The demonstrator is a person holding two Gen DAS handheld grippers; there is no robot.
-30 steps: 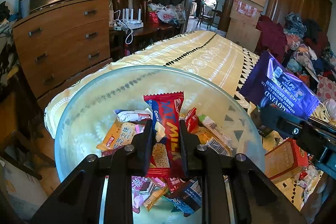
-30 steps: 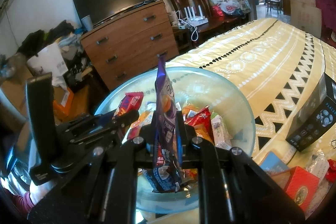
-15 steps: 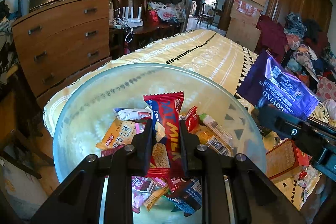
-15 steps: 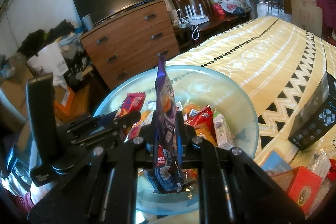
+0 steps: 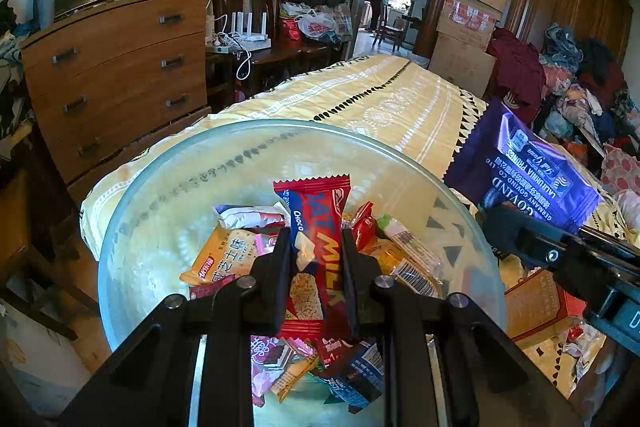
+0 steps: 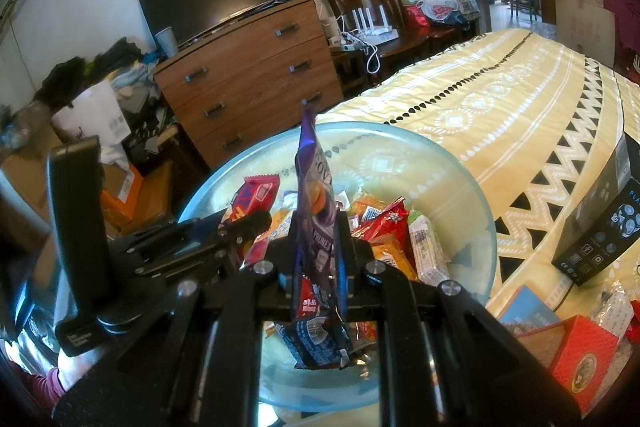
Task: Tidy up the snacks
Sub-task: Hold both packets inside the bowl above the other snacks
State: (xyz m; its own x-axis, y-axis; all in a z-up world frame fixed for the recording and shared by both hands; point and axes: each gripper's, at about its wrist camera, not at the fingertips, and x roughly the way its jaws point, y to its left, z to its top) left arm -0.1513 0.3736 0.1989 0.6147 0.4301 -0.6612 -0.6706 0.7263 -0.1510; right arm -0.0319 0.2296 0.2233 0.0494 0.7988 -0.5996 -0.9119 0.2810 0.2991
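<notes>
A glass bowl (image 5: 168, 179) (image 6: 460, 187) holding several snack packets sits on a yellow patterned bedspread (image 5: 380, 103). My left gripper (image 5: 314, 243) is shut on a red oat-milk chocolate bar (image 5: 316, 219), held above the bowl. My right gripper (image 6: 318, 227) is shut on a purple prunes packet (image 6: 312, 187), held edge-on over the bowl's near side. The purple packet also shows in the left wrist view (image 5: 520, 167) at the right, with the right gripper under it. The left gripper appears in the right wrist view (image 6: 240, 227), with the red bar (image 6: 256, 195).
A red box (image 6: 580, 355) (image 5: 536, 303), a blue box (image 6: 528, 311) and a black box (image 6: 600, 227) lie on the bedspread right of the bowl. A wooden dresser (image 5: 116, 67) with a TV stands beyond the bed's left edge.
Both grippers have edged slightly forward over the bowl, still holding their packets. Nothing was let go.
</notes>
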